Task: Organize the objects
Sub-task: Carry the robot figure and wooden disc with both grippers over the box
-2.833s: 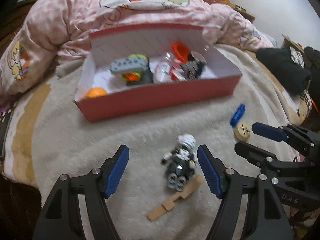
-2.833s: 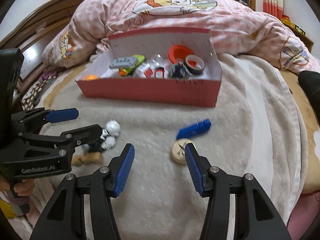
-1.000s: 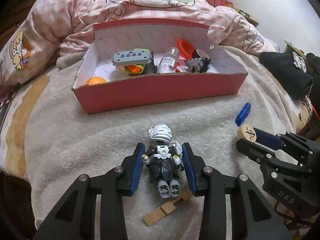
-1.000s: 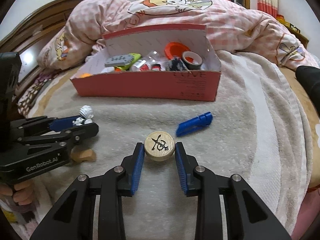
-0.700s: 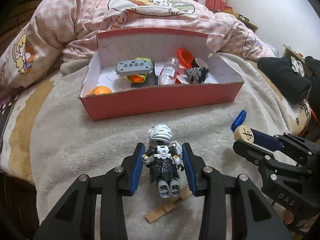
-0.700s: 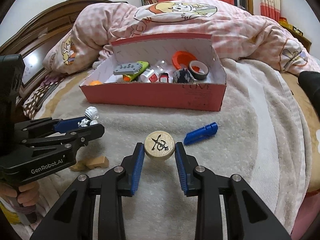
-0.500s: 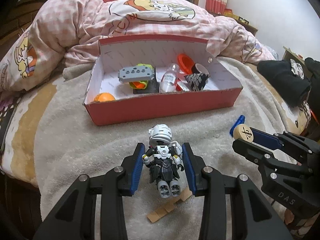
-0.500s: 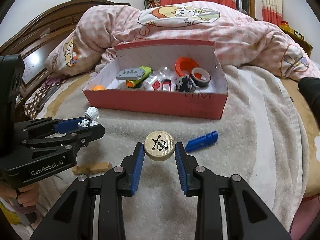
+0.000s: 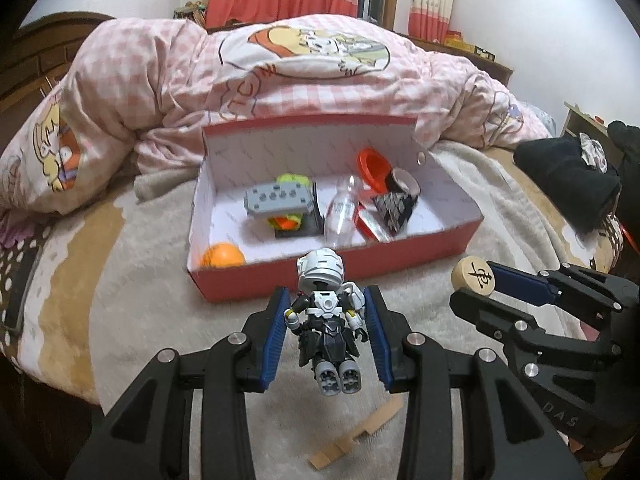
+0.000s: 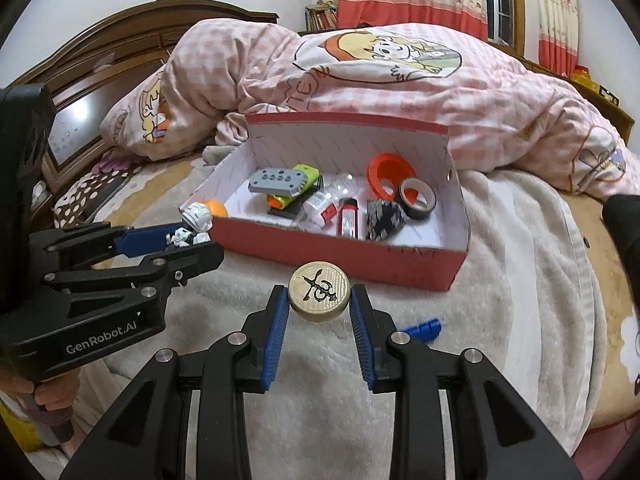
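The toy robot figure point(image 9: 326, 320), at lower centre of the left view, hangs clear of the bed, clamped in the left claw point(image 9: 326, 334). The wooden chess piece point(image 10: 319, 292) is pinched in the right claw point(image 10: 319, 322). Each should clear the red box point(image 9: 328, 278) wall before release, landing in bare spots.

The open box point(image 10: 416, 264) sits on the blanket point(image 10: 500, 280), with the heaped quilt point(image 10: 400, 80) behind it. In the box, the ball point(image 9: 223, 257) lies at the left end, the brick point(image 9: 278, 199) and bottle point(image 9: 340, 216) near the middle, and the tape roll point(image 10: 418, 199) toward the right. Before the box, the toy figure point(image 9: 326, 316) is held above the blanket in the left gripper point(image 9: 325, 334), the wooden disc point(image 10: 319, 292) in the right gripper point(image 10: 318, 320) to its right; a wooden piece point(image 9: 356, 436) lies on the blanket under the figure, a clip point(image 10: 422, 330) right of the disc.
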The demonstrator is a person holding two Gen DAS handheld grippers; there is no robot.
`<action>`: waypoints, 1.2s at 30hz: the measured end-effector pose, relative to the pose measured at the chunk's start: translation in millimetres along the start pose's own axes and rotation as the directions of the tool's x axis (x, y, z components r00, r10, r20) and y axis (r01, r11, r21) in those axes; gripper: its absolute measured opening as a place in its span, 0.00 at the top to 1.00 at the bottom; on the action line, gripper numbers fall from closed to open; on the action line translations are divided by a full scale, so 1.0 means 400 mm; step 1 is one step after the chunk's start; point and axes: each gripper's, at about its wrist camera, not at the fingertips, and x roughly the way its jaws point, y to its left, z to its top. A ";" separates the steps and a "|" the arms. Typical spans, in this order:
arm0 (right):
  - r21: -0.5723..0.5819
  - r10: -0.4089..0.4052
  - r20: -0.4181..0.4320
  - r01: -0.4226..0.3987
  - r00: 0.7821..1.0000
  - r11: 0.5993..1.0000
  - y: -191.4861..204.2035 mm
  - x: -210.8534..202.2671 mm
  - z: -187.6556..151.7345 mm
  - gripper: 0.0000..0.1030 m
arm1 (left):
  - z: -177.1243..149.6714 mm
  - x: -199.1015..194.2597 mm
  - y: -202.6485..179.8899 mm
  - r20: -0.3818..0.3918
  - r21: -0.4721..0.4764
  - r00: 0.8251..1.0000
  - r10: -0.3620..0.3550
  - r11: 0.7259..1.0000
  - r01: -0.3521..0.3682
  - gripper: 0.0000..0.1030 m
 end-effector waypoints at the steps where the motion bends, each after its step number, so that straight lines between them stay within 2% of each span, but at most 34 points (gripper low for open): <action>1: -0.002 -0.003 0.002 0.003 1.000 1.000 0.001 0.000 0.009 0.68 | 0.008 -0.001 0.001 0.004 0.001 1.000 0.003 1.000 -0.003 0.64; 16: -0.002 -0.014 0.018 0.014 1.000 1.000 -0.014 0.041 0.120 0.68 | 0.098 0.049 0.025 0.004 -0.021 0.999 0.038 0.999 -0.037 0.64; 27: 0.035 -0.035 0.006 0.035 0.999 0.999 -0.030 0.132 0.171 0.68 | 0.168 0.160 0.047 -0.021 -0.042 0.995 0.093 0.995 -0.094 0.64; 36: 0.062 -0.057 -0.021 0.058 0.998 0.996 -0.067 0.205 0.204 0.68 | 0.204 0.255 0.073 -0.066 -0.081 0.993 0.100 0.991 -0.105 0.64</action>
